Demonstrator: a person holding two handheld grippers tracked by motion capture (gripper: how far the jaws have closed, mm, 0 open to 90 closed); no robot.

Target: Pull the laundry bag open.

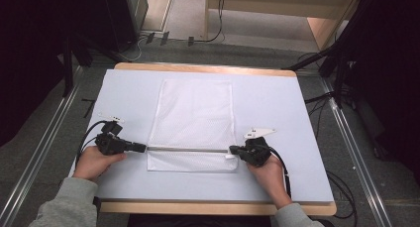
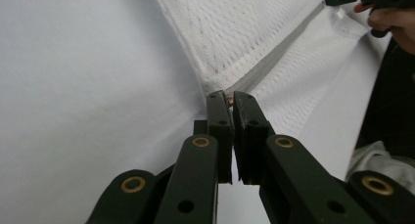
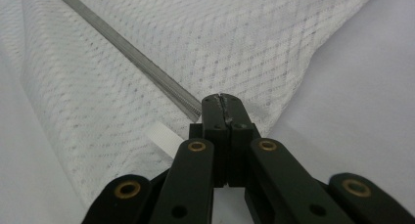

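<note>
The left gripper (image 1: 140, 147) was pinched on the zipper pull (image 2: 228, 100) at the left end of the zipper (image 1: 188, 149), which ran across the near part of the white mesh laundry bag (image 1: 193, 113) lying flat on the table (image 1: 277, 98). The right gripper (image 1: 233, 149) was pressed together on the bag's fabric at the zipper's right end, just beside a small white tab (image 3: 164, 137).

To do this step well, I judged that the right gripper should hold the zipper's far end taut while the left drew the pull straight along the zipper's line, low to the table, so the mesh would not bunch.

The pull showed as a small brownish glint between the left jaws. Whether the zipper was open or closed along its length was hard to tell.
</note>
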